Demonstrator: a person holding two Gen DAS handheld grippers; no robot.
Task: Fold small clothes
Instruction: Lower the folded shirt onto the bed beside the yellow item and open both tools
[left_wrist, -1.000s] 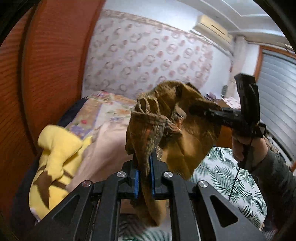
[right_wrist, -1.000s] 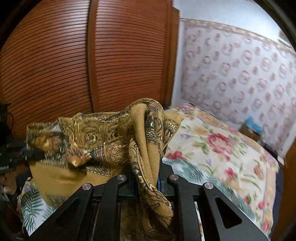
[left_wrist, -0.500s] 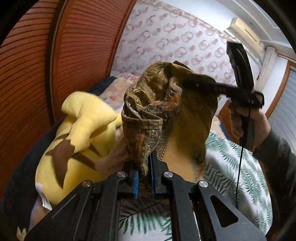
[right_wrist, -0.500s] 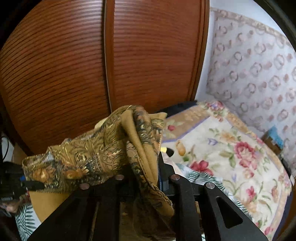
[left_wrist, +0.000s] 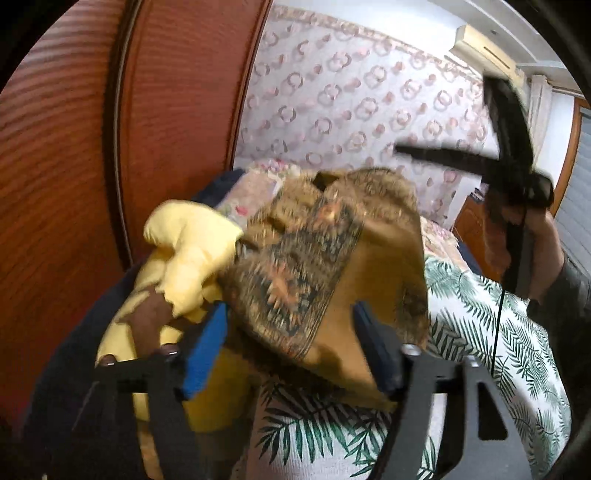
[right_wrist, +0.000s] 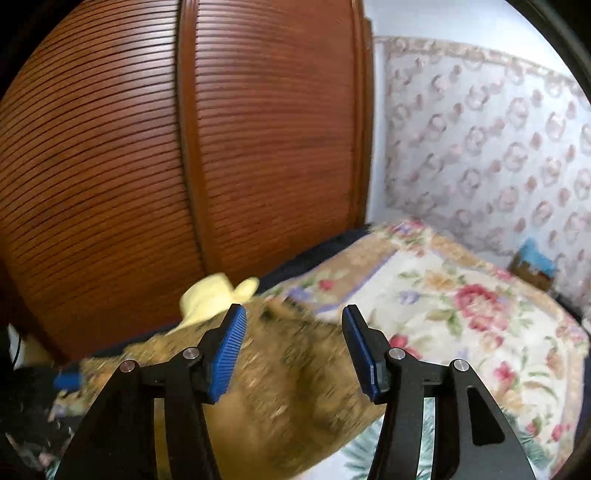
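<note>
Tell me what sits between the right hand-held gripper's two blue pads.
In the right wrist view, the brown patterned cloth shows in the gap between the open pads, blurred.

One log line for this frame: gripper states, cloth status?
left gripper: open | right gripper: open | brown-gold patterned cloth: unclamped, blurred | leaf-print bedsheet: beneath

One ochre-brown patterned cloth garment (left_wrist: 332, 266) lies bunched ahead of the left gripper (left_wrist: 291, 343), between its spread fingers. One yellow plush toy with brown patches (left_wrist: 184, 251) sits just left of that gripper. Two black two-finger grippers with blue pads show: the left one and the right gripper (right_wrist: 293, 347). One floral quilt (right_wrist: 461, 295) spreads ahead and to the right of the right gripper. One palm-leaf sheet (left_wrist: 491, 332) lies beneath.
</note>
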